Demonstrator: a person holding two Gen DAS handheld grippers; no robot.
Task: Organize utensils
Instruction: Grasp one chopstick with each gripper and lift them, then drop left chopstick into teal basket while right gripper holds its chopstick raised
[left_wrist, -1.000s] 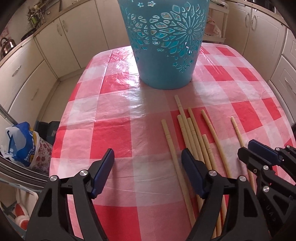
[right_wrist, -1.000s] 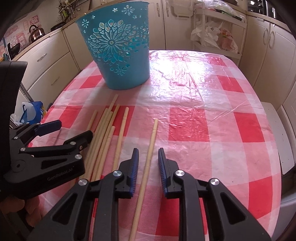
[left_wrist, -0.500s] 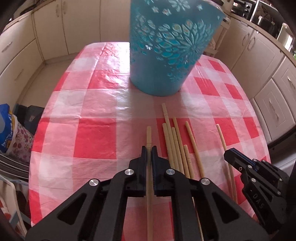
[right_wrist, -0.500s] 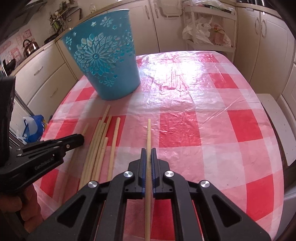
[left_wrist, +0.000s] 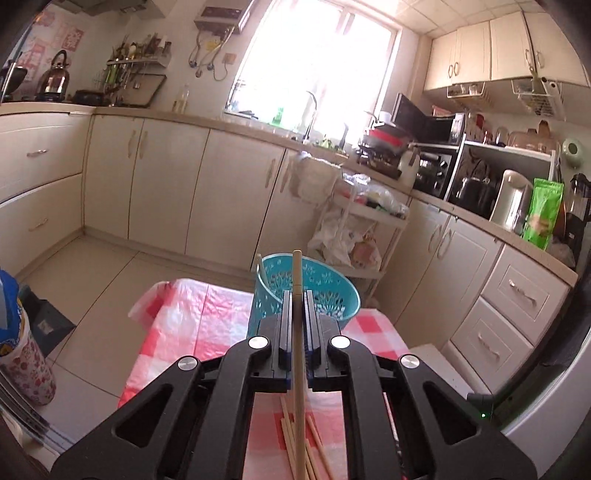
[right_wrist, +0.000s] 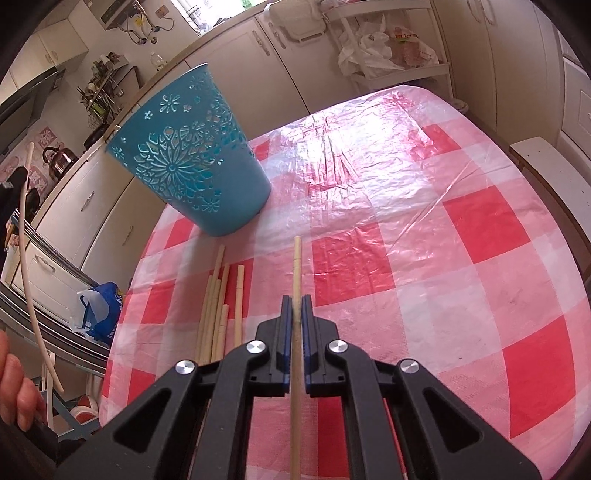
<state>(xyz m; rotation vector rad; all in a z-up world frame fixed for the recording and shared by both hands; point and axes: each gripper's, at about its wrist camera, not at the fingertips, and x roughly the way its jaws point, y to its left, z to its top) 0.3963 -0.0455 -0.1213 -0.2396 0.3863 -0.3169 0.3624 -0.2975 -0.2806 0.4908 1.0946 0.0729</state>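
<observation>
Clamping one chopstick (left_wrist: 297, 280) in the left gripper (left_wrist: 296, 295) and another (right_wrist: 296, 266) in the right gripper (right_wrist: 295, 301), a person nears the blue basket (right_wrist: 192, 155), several sticks (right_wrist: 218, 306) left on the tablecloth (right_wrist: 424, 240).

I see a tall turquoise plastic basket with flower cut-outs (right_wrist: 192, 158) upright on the checked cloth, and a loose bundle of pale wooden chopsticks (right_wrist: 218, 306) lying flat near its base.
</observation>
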